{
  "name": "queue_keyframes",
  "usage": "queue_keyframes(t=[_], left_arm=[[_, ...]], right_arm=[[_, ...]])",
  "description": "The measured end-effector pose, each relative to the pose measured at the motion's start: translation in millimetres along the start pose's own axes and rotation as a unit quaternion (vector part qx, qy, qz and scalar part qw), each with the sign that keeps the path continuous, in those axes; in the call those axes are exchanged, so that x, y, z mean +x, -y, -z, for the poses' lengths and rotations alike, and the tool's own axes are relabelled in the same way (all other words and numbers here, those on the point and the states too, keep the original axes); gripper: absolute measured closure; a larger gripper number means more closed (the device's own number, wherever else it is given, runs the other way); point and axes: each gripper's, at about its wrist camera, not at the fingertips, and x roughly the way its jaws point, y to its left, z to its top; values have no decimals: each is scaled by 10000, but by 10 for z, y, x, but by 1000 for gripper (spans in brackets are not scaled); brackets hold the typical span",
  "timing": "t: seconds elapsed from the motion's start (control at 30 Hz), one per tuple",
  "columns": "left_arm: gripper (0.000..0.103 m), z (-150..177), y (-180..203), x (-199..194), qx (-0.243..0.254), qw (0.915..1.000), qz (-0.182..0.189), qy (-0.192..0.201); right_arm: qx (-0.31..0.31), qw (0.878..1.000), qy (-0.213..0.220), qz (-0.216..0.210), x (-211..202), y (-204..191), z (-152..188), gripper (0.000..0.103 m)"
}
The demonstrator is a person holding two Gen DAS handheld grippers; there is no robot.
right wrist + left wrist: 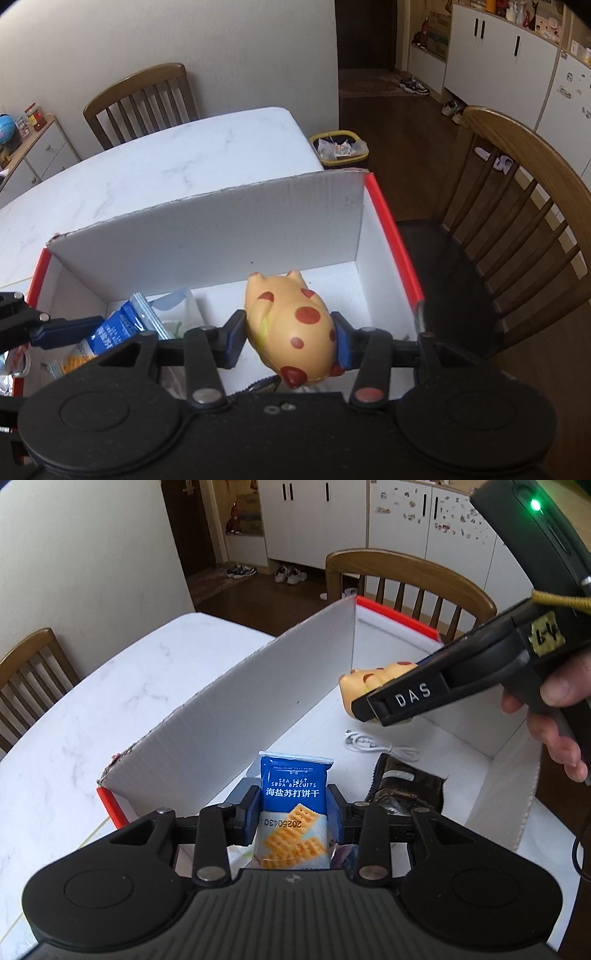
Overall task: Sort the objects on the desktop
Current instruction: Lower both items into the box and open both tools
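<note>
Two chairs (517, 206) flank the box (207, 229) (cable (369, 744) inside)

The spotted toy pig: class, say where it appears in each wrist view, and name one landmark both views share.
Left wrist view: spotted toy pig right of centre, mostly hidden behind the right gripper.
Right wrist view: low centre, clamped between that gripper's pads.
Shared landmark: the box's tall white flap.

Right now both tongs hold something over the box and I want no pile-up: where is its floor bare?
Bare floor lies at the far end of the box, under the spotted pig toy, beside the red-edged wall. The near end is crowded: white cable, dark packet, wrappers below the biscuit packet.
</note>
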Motion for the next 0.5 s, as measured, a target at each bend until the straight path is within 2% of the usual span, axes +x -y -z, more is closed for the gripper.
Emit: queue_keyframes(t=[0.2,0.5], left_arm=[[68,9,-34,121,-60,9998,-23,-198],[68,32,-70,186,-80,9990,50,-434]], right_arm=[[-44,9994,-308,-121,194,-62,-55,56],[-179,9988,-426,-135,296,-145,-110,55]])
